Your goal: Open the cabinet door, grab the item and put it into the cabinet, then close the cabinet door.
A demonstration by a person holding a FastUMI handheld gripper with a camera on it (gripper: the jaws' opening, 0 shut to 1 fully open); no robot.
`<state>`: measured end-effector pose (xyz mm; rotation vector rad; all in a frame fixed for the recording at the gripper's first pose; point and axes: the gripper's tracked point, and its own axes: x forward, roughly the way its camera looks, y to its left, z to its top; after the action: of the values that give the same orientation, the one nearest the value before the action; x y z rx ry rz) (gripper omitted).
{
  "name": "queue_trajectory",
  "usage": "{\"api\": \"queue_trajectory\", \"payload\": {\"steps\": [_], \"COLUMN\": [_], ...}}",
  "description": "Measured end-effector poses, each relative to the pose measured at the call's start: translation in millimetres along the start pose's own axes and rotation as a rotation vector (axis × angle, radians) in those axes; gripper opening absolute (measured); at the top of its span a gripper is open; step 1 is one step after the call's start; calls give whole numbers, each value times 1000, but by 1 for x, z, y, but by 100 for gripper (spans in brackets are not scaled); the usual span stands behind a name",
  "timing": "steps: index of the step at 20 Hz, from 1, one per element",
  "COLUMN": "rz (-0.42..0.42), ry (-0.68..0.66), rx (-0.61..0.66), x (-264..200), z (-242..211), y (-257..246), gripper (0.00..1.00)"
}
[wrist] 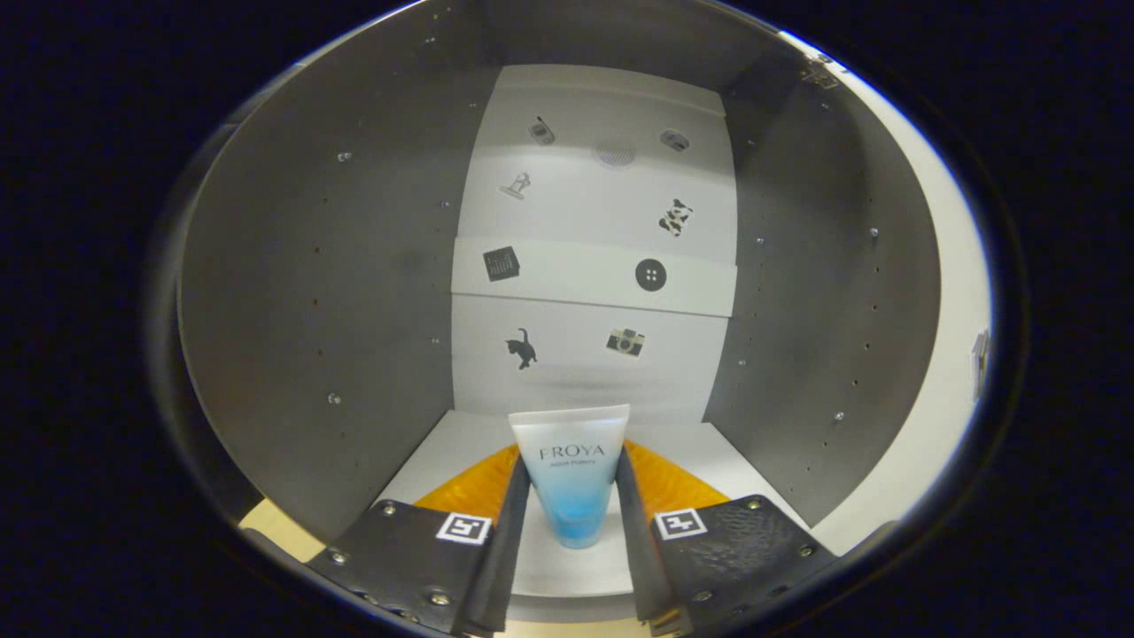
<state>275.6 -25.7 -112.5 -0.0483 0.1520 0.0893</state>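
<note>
Gripper view: gripper reached into the open cabinet, fingers clamped on either side of a white-and-blue tube standing cap-down between them, over the cabinet's white floor. Grey side walls flanked it. Beyond the tube, a white back panel carried small stickers, among them a cat, a camera and a button.

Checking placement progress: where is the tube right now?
In the gripper view, the tube stands cap-down between the fingers of the tool, which press its sides, inside the open cabinet above its white floor.
</note>
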Motion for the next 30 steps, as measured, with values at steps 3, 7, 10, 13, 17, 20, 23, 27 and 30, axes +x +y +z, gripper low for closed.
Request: {"api": "queue_trajectory", "payload": {"steps": [3, 7, 10, 13, 17, 20, 23, 27, 30], "rz": [-12, -37, -57, -55, -62, -73, -75, -113, -130], "ry": [-6, 1, 7, 7, -23, -66, -70, -68, -66], "rx": [4, 42, 56, 67, 83, 93, 108, 47, 43], "x": [-3, -3, -3, -5, -13, -29, -62, -129, -183], "z": [-3, -4, -5, -4, 8, 25, 34, 38, 41], "y": [-2, -9, -15, -17, -20, -25, -33, -56, -70], "gripper": [53, 53, 55, 55, 59, 60, 61, 61, 61]}}
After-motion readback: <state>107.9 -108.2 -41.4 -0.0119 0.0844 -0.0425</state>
